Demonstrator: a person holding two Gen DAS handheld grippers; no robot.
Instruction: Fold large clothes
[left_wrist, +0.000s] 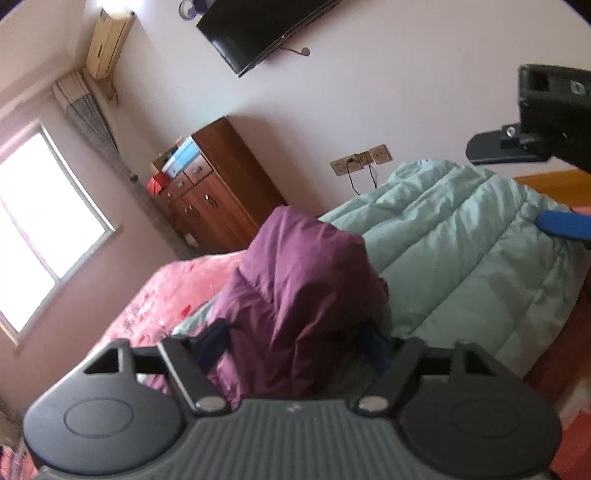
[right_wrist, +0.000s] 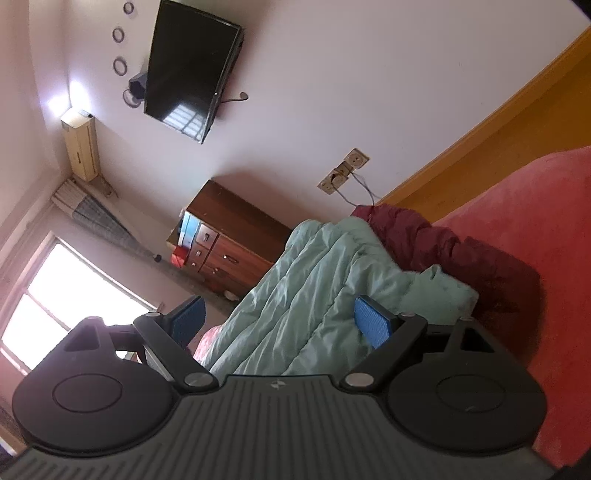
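Pale walls close off this bedroom, with a dark television (right_wrist: 192, 70) mounted high and a brown wooden cabinet (right_wrist: 236, 240) standing beyond the bed (right_wrist: 517, 229), whose cover is pink-red. On the bed lies a mint-green quilted jacket (right_wrist: 314, 288), puffy and stitched in long channels, creased and partly bunched. A purple padded garment (left_wrist: 295, 288) stands heaped just ahead of the left hand-held gripper (left_wrist: 295, 343), rising between its 2 fingers and hiding most of both blue pads, so whether they press the fabric cannot be told; the jaws stand partly apart. Behind that purple heap the green jacket stretches off to the gripper's right.

The right hand-held gripper (right_wrist: 280, 321) has its jaws wide apart, 1 blue pad (right_wrist: 371, 321) resting against the green jacket's edge and the other hanging free over the bed's side, so nothing is clamped. Beyond the green jacket, further from this gripper, a dark maroon garment (right_wrist: 461, 254) is crumpled against the bed cover.

Seen from the left wrist, the right gripper is cut off at the frame's edge. On top of the cabinet a few boxes (left_wrist: 181, 155) sit, too small to make out.
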